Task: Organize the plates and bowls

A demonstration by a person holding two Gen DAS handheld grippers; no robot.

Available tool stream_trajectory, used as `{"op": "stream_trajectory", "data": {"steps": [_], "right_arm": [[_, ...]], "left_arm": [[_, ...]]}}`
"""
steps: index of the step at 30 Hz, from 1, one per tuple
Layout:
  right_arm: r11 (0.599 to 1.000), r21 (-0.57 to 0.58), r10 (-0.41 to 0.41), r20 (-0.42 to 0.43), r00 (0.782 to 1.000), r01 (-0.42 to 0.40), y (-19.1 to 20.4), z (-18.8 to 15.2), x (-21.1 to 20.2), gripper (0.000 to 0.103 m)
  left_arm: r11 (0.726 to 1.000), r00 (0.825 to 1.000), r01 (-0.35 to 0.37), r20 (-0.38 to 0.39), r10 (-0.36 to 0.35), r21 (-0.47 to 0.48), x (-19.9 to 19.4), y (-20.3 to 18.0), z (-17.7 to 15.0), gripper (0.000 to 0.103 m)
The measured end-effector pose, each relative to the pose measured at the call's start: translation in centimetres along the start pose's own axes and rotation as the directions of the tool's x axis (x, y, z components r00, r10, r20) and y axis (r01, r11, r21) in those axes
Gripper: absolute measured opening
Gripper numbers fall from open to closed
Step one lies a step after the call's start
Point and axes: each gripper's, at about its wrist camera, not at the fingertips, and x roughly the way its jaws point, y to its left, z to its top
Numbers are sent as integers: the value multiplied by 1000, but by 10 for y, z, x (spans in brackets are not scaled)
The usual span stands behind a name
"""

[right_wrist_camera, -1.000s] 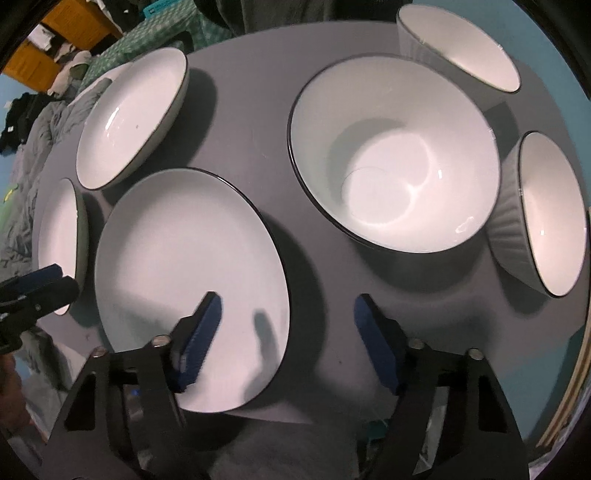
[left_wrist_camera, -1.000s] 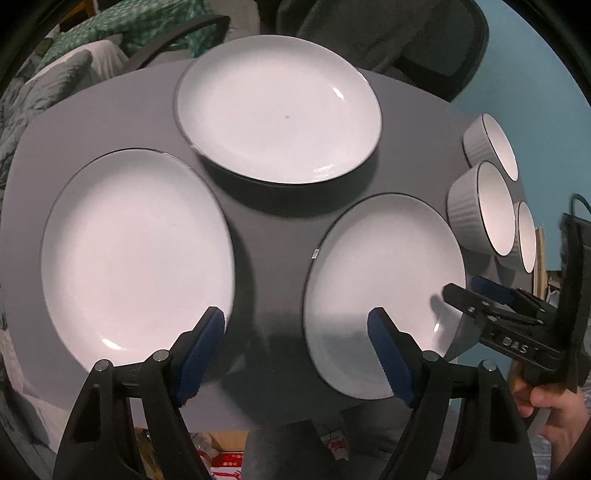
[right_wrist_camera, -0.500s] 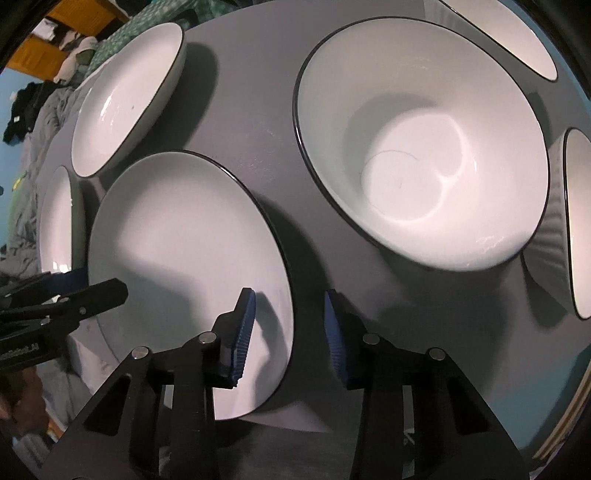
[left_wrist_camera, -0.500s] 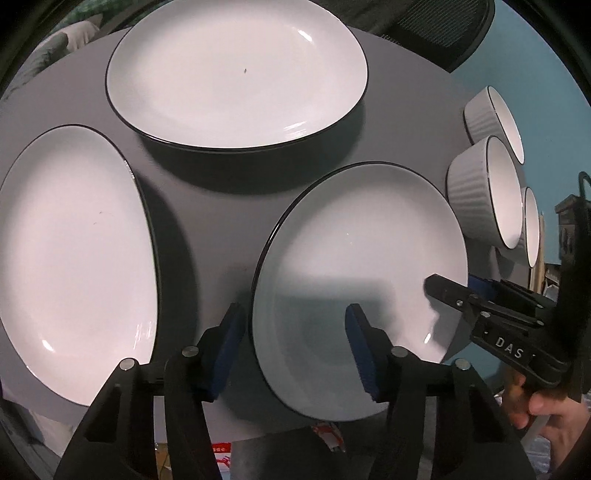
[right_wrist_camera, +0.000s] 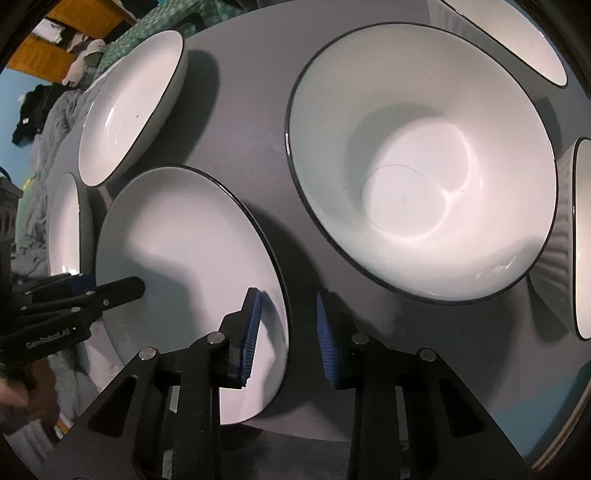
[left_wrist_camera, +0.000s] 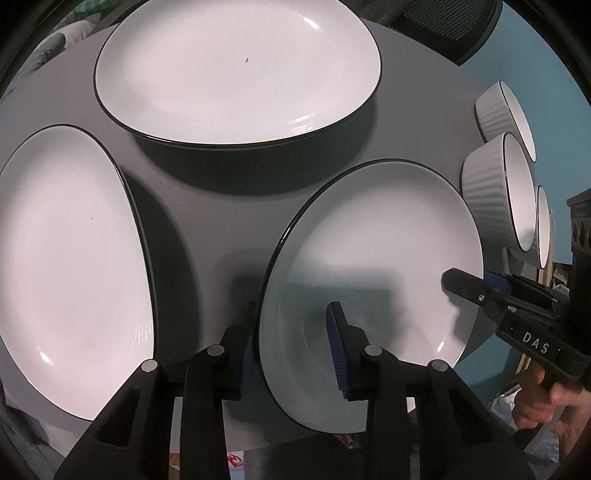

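Straddling the near plate, which lies on the grey table, the left gripper is seen at its 7 o'clock rim and the right gripper at its 5 o'clock rim, both part-open, neither visibly clamped.

Grey table, black mesh chair, rumpled bedding.

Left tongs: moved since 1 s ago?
Yes. The left tongs have advanced toward the near plate and narrowed: they were spread over bare table and now straddle the plate's near-left rim.
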Motion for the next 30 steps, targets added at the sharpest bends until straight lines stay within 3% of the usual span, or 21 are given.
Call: {"op": "stream_trajectory", "data": {"steps": [10,16,18,20,24,30], "right_arm": [[999,16,37,-24,999,-36,-3,16,6,29],[998,32,49,-20,999,-48,-9,17,7,28],[999,32,40,-23,999,-39,-8,18,8,28],[997,31,77,-42,996,-75,-4,18,9,15],[1000,-8,30,-50,998,-31,5,18,10,15],[999,20,43,-65,997,-42,4,24,5,15]], "left_arm": [[1000,1000,-4,-5,4,-4,-11,7,1,34],[1000,1000,-6,0,6,7,-1,-12,6,34],[1000,1000,-10,1,10,-1,-3,-8,6,26],[1000,1000,4,2,-4,-16,-5,-3,7,23],[999,1000,20,2,-20,-29,-8,6,10,22],[999,1000,28,3,-28,-41,-12,2,10,22]]}}
